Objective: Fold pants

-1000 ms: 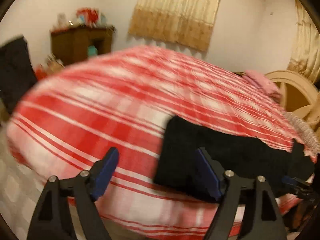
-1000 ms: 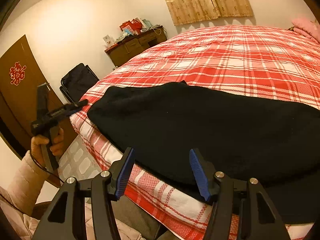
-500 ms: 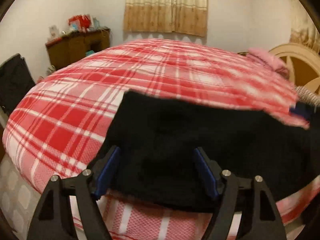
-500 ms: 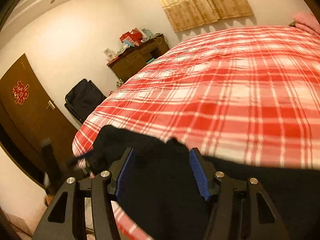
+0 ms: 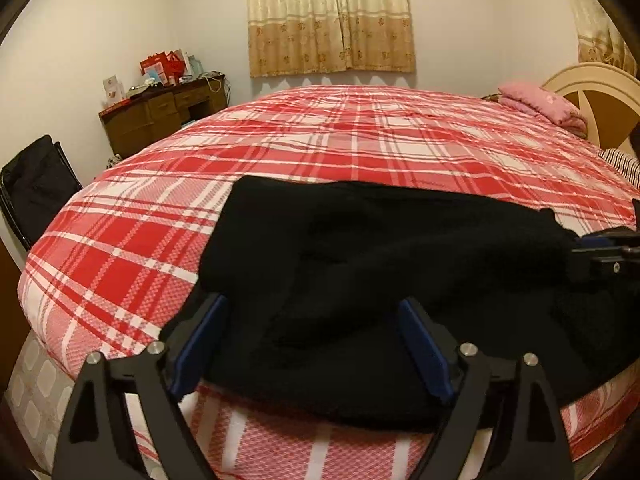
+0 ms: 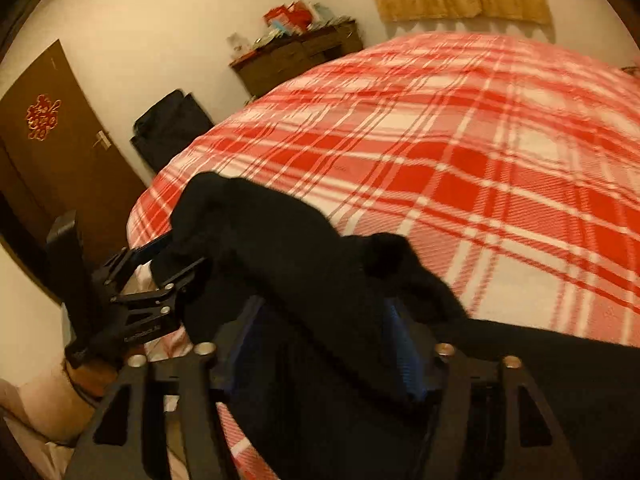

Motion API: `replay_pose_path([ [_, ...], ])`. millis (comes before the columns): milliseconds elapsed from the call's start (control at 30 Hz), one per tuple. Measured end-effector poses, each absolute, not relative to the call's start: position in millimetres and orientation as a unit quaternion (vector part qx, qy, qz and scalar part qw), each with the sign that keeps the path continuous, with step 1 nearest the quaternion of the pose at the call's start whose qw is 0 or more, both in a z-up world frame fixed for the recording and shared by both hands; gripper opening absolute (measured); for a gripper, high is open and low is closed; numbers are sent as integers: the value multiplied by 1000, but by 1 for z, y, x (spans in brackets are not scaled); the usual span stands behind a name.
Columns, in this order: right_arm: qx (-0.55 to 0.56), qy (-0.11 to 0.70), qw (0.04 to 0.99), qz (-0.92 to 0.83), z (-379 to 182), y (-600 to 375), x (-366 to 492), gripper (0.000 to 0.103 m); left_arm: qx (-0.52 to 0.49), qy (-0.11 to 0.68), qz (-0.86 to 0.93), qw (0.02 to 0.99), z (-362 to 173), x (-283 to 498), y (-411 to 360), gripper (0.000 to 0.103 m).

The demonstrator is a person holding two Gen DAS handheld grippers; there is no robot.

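Observation:
Black pants (image 5: 400, 264) lie along the near edge of a bed with a red plaid cover (image 5: 340, 140). My left gripper (image 5: 312, 344) is open, its blue-padded fingers (image 5: 200, 340) spread around the pants' near edge. In the right wrist view the pants (image 6: 300, 280) are bunched and lifted over my right gripper (image 6: 324, 344), whose fingers stand wide with cloth draped between them. The left gripper (image 6: 132, 296) shows at the left there, at the pants' end. The right gripper (image 5: 600, 252) shows at the right edge of the left wrist view.
A wooden dresser (image 5: 160, 116) with clutter stands by the far wall under a curtain (image 5: 332, 16). A black bag (image 5: 36, 184) sits left of the bed. A pink blanket (image 5: 540, 104) and headboard (image 5: 600, 92) are at the right. A brown door (image 6: 52, 152) is at the left.
Both grippers have moved in onto the pants. The left one swung from the bed's bare side to the pants' near edge. The right one pushed under the cloth, which now bunches up over it.

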State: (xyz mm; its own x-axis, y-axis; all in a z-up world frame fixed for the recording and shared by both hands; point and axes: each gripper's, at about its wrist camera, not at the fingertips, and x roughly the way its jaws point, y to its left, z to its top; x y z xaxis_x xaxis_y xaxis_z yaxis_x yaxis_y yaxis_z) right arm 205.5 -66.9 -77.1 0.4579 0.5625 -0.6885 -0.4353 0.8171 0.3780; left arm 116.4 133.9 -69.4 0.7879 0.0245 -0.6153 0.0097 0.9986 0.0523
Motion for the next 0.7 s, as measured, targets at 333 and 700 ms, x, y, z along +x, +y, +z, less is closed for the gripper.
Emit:
replay_pose_path([
  [333, 181, 429, 822, 328, -69, -69, 260, 80, 33, 329, 0, 944, -71, 119, 133, 91],
  [700, 362, 382, 829, 192, -52, -219, 273, 71, 31, 324, -6, 945, -74, 118, 134, 94],
])
